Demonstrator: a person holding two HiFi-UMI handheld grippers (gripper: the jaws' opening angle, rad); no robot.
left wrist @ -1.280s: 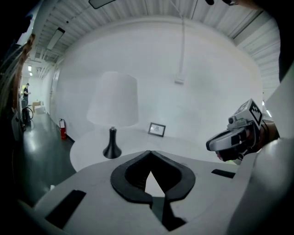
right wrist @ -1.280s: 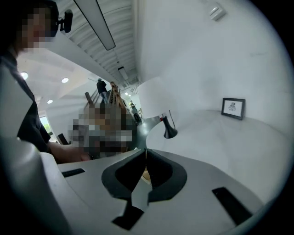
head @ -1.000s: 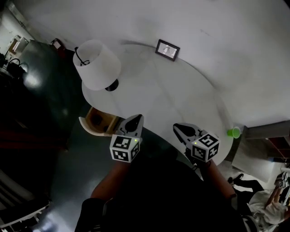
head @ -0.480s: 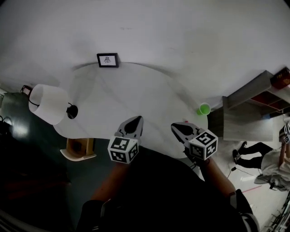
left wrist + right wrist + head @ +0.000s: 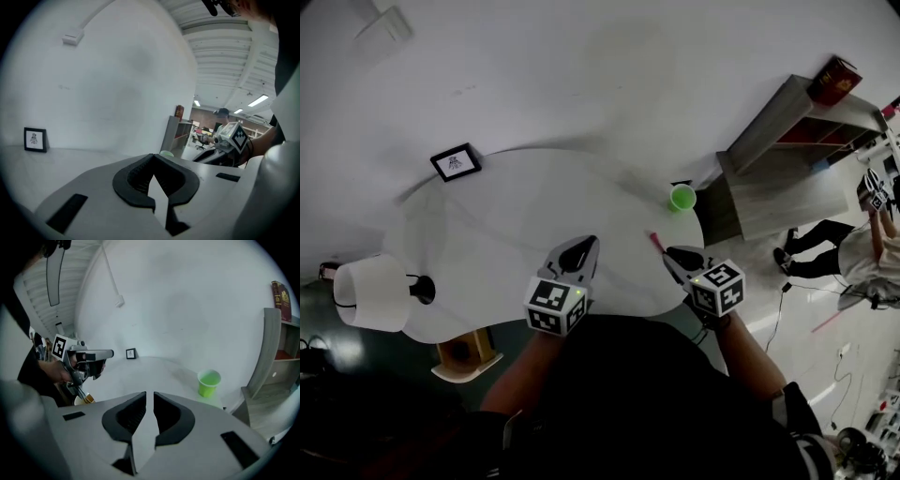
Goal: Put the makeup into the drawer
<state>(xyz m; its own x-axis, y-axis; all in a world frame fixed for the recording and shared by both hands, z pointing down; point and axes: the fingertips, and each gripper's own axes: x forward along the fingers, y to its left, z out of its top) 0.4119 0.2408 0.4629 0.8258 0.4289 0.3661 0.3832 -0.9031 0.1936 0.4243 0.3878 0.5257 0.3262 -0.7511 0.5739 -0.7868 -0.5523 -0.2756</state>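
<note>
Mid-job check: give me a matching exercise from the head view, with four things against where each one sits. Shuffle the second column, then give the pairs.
Things
1. green plastic cup
2. small black-framed picture
3. white-shaded table lamp
4. red box

Places
A. on top of the grey shelf unit
B. near-left edge of the round white table
C. the table's far edge, against the wall
D. the table's right edge, next to the shelf unit

Pairs: 1-D, 2-C, 3-B, 4-A

office: strip lights (image 5: 258,100), shelving (image 5: 769,178)
</note>
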